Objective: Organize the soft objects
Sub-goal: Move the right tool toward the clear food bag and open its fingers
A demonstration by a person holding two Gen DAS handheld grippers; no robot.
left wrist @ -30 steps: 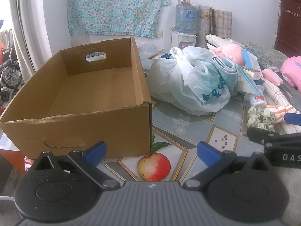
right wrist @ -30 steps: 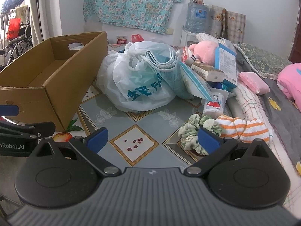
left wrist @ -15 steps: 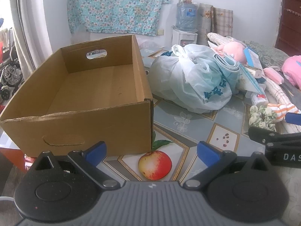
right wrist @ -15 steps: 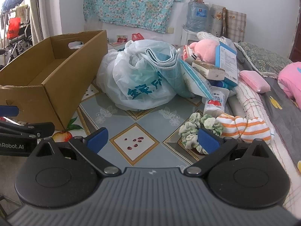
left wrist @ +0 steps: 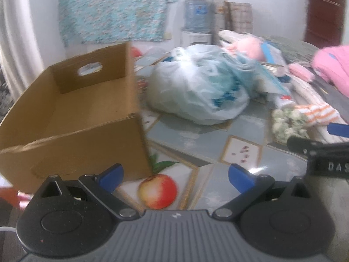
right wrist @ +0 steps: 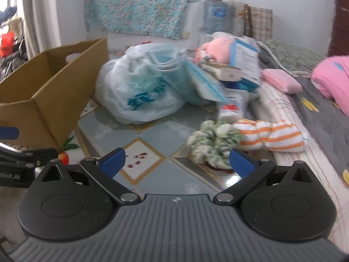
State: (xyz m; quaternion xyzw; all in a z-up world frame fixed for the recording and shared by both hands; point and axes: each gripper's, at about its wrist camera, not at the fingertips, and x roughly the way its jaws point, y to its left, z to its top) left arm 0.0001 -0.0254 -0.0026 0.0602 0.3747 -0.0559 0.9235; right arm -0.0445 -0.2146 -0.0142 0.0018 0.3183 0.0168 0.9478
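An empty cardboard box (left wrist: 72, 118) (right wrist: 43, 91) stands at the left of the table. Beside it lies a white plastic bag (left wrist: 198, 91) (right wrist: 139, 91) stuffed with teal cloth. A green-and-white scrunchie (right wrist: 213, 144) (left wrist: 288, 122) and an orange-striped rolled cloth (right wrist: 270, 135) (left wrist: 320, 113) lie to the right. A pink plush (right wrist: 218, 48) (left wrist: 250, 48) sits behind the bag. My left gripper (left wrist: 175, 178) is open over the apple print, holding nothing. My right gripper (right wrist: 176, 161) is open, its right finger close to the scrunchie.
Boxes, a tube (right wrist: 231, 107) and a book (right wrist: 222, 69) are piled behind the scrunchie. A pink sponge (right wrist: 281, 83) and pink bedding (right wrist: 331, 80) lie on the bed at right. A water jug (right wrist: 214, 15) stands by the far wall.
Both views are now blurred by motion. The right gripper has moved forward and right, closer to the scrunchie. The left gripper has shifted right, so the box sits further left.
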